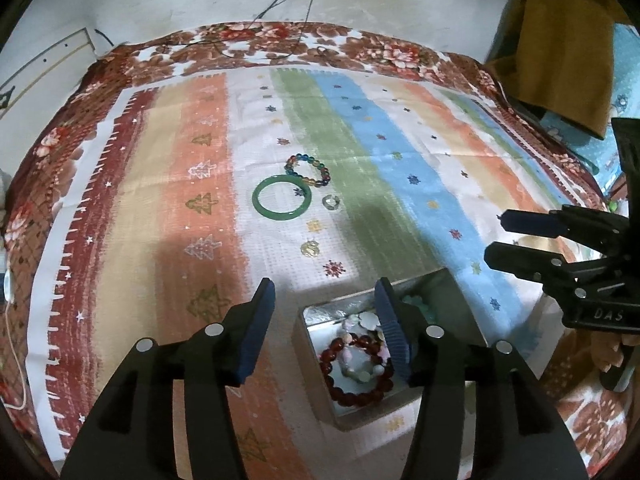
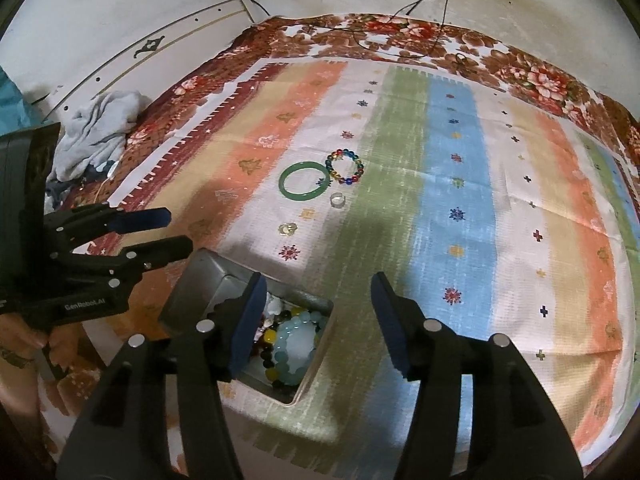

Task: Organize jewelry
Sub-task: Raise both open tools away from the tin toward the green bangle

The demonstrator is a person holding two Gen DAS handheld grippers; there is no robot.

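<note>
Plainly, we held both grippers apart and empty: the left gripper (image 1: 324, 320) hovered with one finger over the metal box (image 1: 316, 318), and the right gripper (image 2: 316, 320) stood beside the same box with nothing between its jaws.

The jewelry was split. Out on the striped cloth (image 1: 400, 152) lay four loose pieces, by our count: one green bangle (image 1: 282, 196), one bracelet of coloured beads (image 1: 308, 170) touching it, one small clear ring (image 1: 331, 201) just beside them, and one pale trinket (image 1: 310, 249) nearer the box. Inside the box we counted at least three bead bracelets, though they overlapped and the finger hid part, so that figure was only a guess.

We judged the risks to be these. The bangle and bead bracelet lay touching, so a grab for one could drag the other. The ring was small and could slip from the pads. The box sat crowded, and another piece might spill.
</note>
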